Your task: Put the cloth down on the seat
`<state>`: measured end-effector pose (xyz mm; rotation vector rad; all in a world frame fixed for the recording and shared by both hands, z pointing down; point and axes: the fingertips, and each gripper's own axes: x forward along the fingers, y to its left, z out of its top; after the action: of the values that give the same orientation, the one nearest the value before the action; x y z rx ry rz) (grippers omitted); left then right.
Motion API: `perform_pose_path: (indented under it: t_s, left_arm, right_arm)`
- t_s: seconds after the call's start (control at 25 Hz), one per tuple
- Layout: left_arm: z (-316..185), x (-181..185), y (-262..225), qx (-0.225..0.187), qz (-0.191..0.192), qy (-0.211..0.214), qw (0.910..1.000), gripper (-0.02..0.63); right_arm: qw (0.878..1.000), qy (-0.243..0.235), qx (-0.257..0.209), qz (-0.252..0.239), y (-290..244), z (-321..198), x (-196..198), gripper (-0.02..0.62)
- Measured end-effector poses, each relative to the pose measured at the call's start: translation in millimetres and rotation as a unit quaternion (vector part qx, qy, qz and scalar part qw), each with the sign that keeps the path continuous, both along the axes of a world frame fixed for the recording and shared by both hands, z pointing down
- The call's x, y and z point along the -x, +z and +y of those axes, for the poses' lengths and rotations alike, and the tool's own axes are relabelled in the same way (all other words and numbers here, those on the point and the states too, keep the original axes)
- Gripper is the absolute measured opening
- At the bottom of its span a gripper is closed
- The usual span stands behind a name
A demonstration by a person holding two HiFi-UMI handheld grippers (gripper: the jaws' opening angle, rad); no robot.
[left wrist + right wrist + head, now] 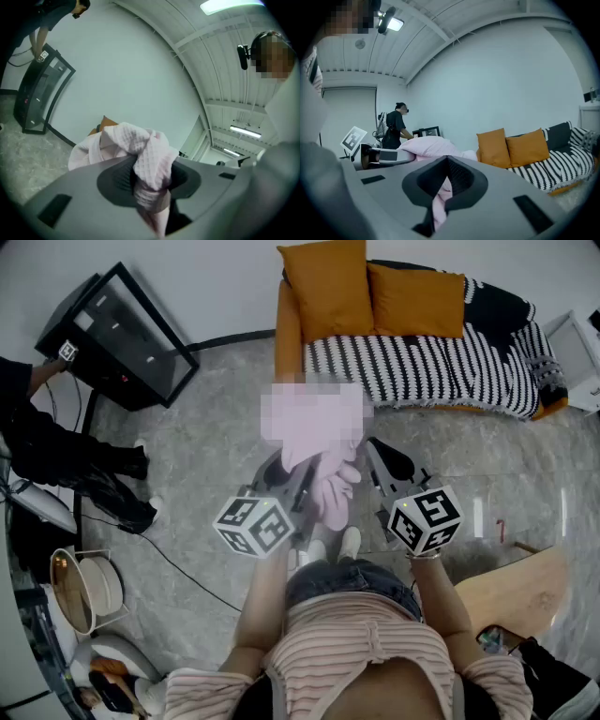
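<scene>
The pink, waffle-textured cloth (335, 493) was held bunched in the air above the floor. One fold was clamped in the left gripper (302, 482) and another in the right gripper (373, 465). Beyond it, well apart, the striped seat (441, 371) was seen.

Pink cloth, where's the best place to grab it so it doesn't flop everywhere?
Grab a bunched-up fold near each end, one from the left and one from the right. The pink cloth is soft and crumpled, so thick folds give the fingers something to pinch. The left gripper and right gripper hold it that way, with the rest hanging between them.
</scene>
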<state>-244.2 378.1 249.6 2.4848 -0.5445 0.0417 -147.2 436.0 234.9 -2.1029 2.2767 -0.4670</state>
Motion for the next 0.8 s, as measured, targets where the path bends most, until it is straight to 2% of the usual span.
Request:
perform_pose_path:
  t_s: [0.16, 0.44, 0.8]
  left_arm:
    - [-0.6, -3.8, -0.1, -0.004, 0.002, -0.003, 1.0, 0.144]
    - [-0.5, -2.1, 0.6, 0.013, 0.013, -0.01, 0.9998, 0.144]
    - [-6.5, -19.1, 4.1, 0.034, 0.02, -0.044, 0.9982, 0.146]
  right_arm:
    - [1.0, -0.001, -0.001, 0.001, 0.9, 0.7, -4.2, 0.008]
    - [1.0, -0.002, -0.005, 0.002, 0.3, 5.4, -4.2, 0.008]
    - [1.0, -0.014, -0.016, -0.018, 1.1, 11.4, -38.5, 0.008]
